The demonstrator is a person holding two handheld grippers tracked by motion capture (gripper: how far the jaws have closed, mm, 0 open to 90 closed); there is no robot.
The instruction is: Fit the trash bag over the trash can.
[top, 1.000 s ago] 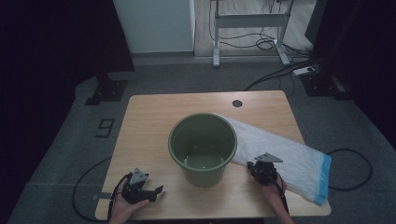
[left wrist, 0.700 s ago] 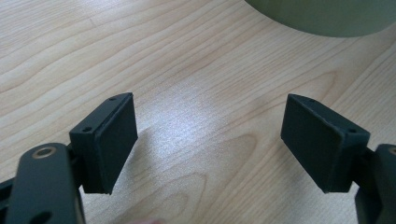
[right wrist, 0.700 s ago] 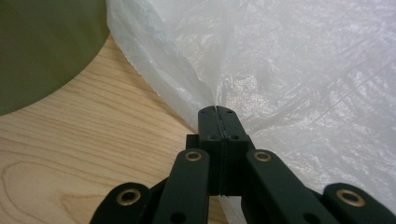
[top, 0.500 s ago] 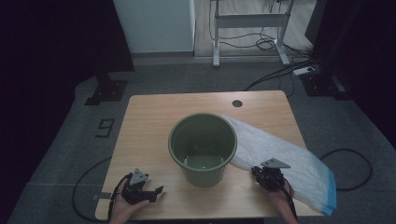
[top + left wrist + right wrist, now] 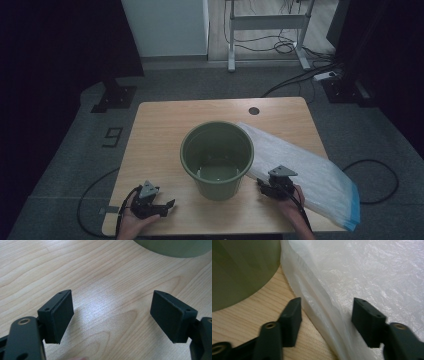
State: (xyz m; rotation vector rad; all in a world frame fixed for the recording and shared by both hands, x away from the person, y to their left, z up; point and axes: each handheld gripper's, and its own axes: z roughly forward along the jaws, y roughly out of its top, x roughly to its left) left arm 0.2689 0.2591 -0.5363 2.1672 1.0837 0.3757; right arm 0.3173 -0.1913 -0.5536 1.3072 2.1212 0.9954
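The white plastic bag [image 5: 305, 172] lies flat at centre right, long axis running from upper left behind the green bucket [image 5: 217, 157] to lower right, its edge between the right gripper [image 5: 325, 315]'s jaws, which have just been opening and grip nothing, while the left gripper [image 5: 111, 315] rests wide open and empty

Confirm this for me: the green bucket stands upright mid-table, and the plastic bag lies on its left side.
Wrong side. The green bucket does stand upright mid-table, but the plastic bag lies on its right side, as the high view shows, with the right tool at its near edge.
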